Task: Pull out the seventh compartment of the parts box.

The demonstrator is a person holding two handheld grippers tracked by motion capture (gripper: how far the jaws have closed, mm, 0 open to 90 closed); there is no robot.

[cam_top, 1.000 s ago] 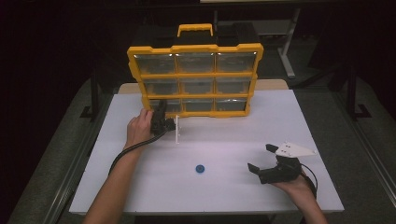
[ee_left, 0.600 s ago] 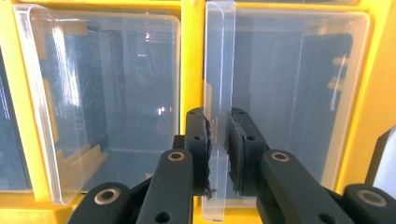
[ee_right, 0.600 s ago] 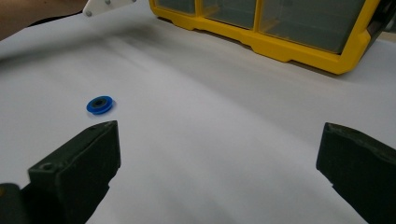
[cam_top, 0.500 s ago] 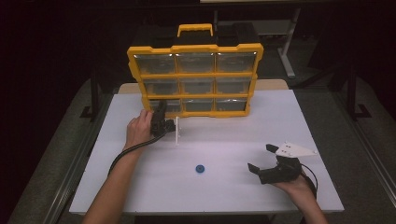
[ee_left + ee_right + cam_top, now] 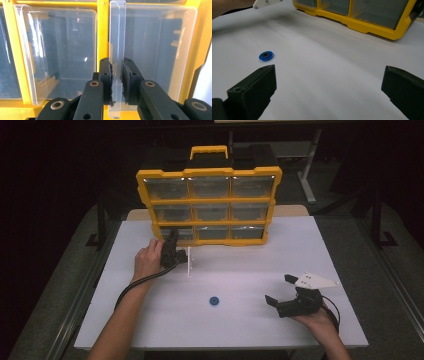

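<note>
The left gripper (image 5: 117, 82) pinches the clear drawer flap (image 5: 117, 50) and the right gripper (image 5: 327, 92) stays wide, so a hard tug could tip the yellow box (image 5: 207, 205).

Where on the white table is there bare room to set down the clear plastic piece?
Free: the white table right of the yellow organiser case, and the strip between the small blue disc and the case. Crowded: the case's lower left, where the left hand-held gripper clamps the clear plastic piece.

Organizer case (image 5: 210, 172): yellow frame, clear drawers, contents apparently dark. Door panel (image 5: 117, 37): transparent. Ring (image 5: 215, 300): blue. Table (image 5: 240, 330): plain white. Jaws: black.
</note>
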